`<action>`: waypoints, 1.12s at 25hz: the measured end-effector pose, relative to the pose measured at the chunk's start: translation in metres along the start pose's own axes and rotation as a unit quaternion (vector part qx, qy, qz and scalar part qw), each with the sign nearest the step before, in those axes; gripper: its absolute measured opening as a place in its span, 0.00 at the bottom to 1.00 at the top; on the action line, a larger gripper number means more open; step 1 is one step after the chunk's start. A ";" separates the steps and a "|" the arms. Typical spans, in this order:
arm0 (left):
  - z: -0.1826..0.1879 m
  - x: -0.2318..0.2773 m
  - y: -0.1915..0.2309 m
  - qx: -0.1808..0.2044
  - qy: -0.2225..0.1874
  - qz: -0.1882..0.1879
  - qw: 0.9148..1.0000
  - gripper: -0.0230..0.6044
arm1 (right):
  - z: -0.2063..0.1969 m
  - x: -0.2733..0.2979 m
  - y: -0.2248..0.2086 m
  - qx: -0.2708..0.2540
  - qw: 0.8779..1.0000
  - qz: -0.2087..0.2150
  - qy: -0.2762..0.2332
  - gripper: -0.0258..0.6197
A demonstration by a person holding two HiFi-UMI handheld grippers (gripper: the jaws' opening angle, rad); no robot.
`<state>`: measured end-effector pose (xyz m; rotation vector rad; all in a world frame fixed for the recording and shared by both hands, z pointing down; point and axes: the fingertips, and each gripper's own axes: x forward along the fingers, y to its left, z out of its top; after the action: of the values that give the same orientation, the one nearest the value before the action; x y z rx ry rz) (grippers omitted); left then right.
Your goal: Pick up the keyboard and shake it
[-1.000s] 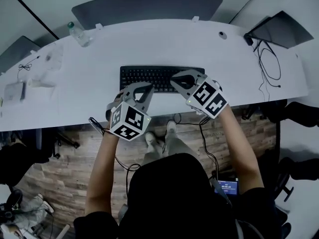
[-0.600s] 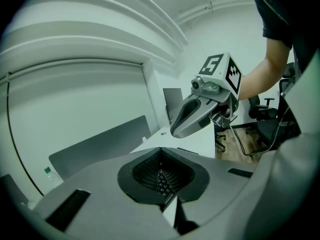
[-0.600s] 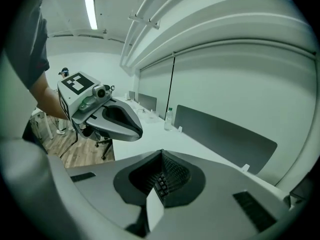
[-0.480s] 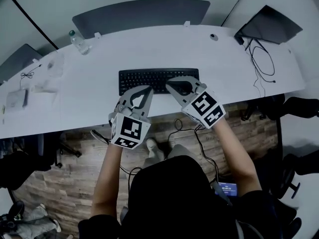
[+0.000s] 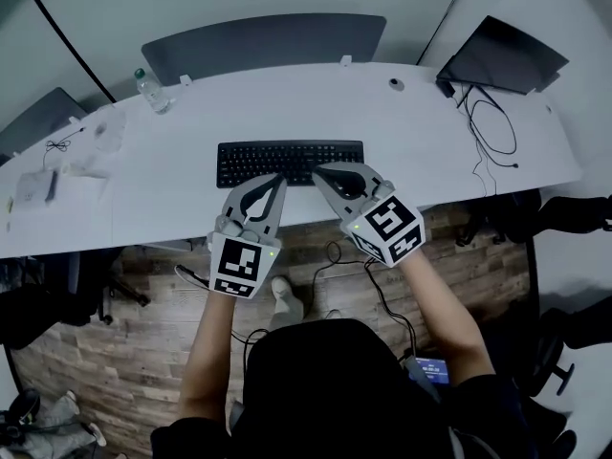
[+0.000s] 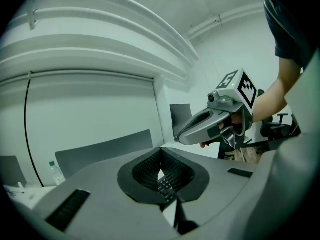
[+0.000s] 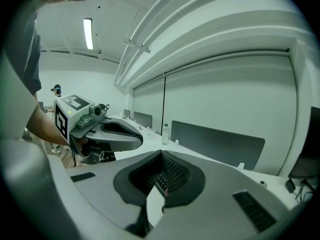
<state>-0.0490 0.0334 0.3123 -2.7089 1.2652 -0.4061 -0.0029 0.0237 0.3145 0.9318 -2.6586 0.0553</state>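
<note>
A black keyboard (image 5: 290, 162) lies flat on the white desk (image 5: 430, 151), parallel to its front edge. My left gripper (image 5: 280, 179) is shut, and its tips hover over the keyboard's near edge, left of centre. My right gripper (image 5: 320, 170) is shut too, over the near edge right of centre. Neither holds anything. In the left gripper view the closed left gripper (image 6: 160, 151) shows keyboard keys (image 6: 165, 186) through the gap below the tips. The right gripper view shows the same for the right gripper (image 7: 161, 156) and the keys (image 7: 161, 180).
A water bottle (image 5: 148, 88) stands at the back left. A closed dark laptop (image 5: 502, 54) and cables (image 5: 488, 122) lie at the right. Small white items (image 5: 38, 185) sit at the left end. A grey partition (image 5: 258, 41) runs behind the desk.
Both grippers have risen together in front of the desk and turned more level, staying shut. Their tips remain by the keyboard's near edge. The keyboard has not moved on the desk.
</note>
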 end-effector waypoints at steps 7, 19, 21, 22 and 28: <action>0.016 -0.013 -0.067 -0.033 -0.007 0.013 0.999 0.06 | -0.015 -0.066 0.015 0.012 1.000 0.002 -0.019 0.07; 0.038 -0.061 -0.157 -0.062 -0.019 0.053 0.996 0.06 | -0.037 -0.159 0.059 0.018 0.998 0.018 -0.053 0.07; 0.039 -0.066 -0.169 -0.062 -0.018 0.056 0.996 0.06 | -0.040 -0.169 0.065 0.018 0.998 0.019 -0.057 0.07; 0.039 -0.068 -0.174 -0.061 -0.018 0.058 0.996 0.06 | -0.042 -0.174 0.067 0.019 0.998 0.020 -0.059 0.07; 0.044 -0.079 -0.199 -0.060 -0.020 0.064 0.996 0.06 | -0.051 -0.197 0.081 0.022 0.997 0.024 -0.068 0.07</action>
<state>0.0613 0.2220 0.3002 -2.6954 1.4877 -0.2683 0.1063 0.2132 0.3064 0.9153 -2.8157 0.0630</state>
